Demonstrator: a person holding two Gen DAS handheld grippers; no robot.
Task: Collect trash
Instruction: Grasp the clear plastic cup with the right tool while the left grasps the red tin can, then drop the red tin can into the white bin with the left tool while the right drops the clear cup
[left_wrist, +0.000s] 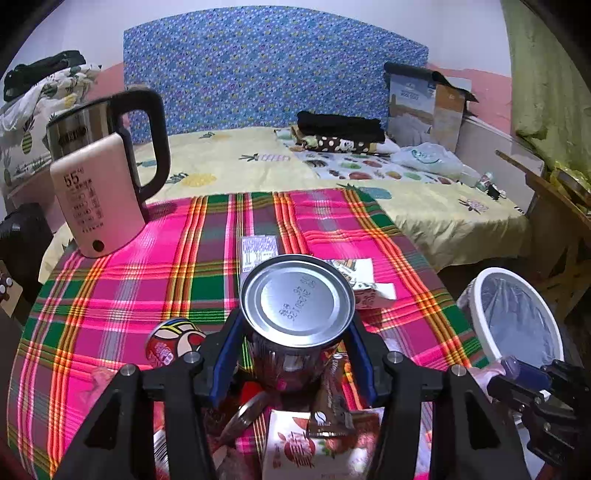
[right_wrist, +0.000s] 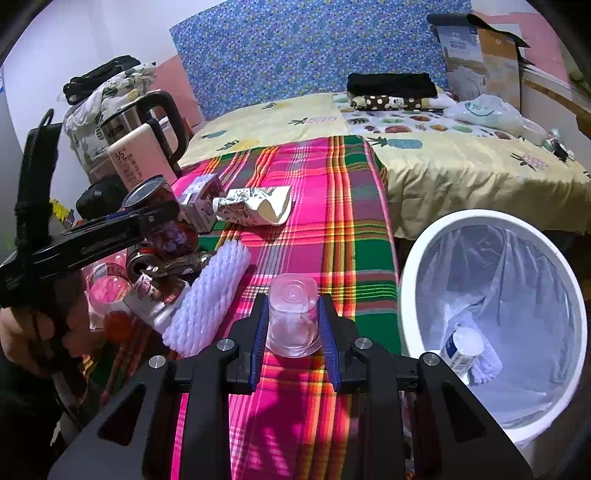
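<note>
A drink can (left_wrist: 295, 295), its silver bottom facing me, sits between the blue pads of my left gripper (left_wrist: 294, 325), which press on its sides. From the right wrist view that gripper (right_wrist: 147, 218) shows side-on over the pile of trash at the left. My right gripper (right_wrist: 293, 332) is shut on an upside-down clear plastic cup (right_wrist: 293, 314) above the plaid cloth (right_wrist: 325, 206). The white bin (right_wrist: 406, 280) with a clear liner stands just right of it and holds a white bottle (right_wrist: 461, 347). More trash lies on the cloth: a crumpled paper cup (right_wrist: 255, 206), a foam net (right_wrist: 210, 299), a second can (left_wrist: 173, 339).
A kettle (left_wrist: 110, 122) and a pink case (left_wrist: 96, 195) stand at the cloth's far left corner. A small box (right_wrist: 199, 203), a juice carton (left_wrist: 303, 446) and a brown wrapper (left_wrist: 328, 398) lie near the left gripper. Behind is a bed (left_wrist: 424, 214) with folded clothes.
</note>
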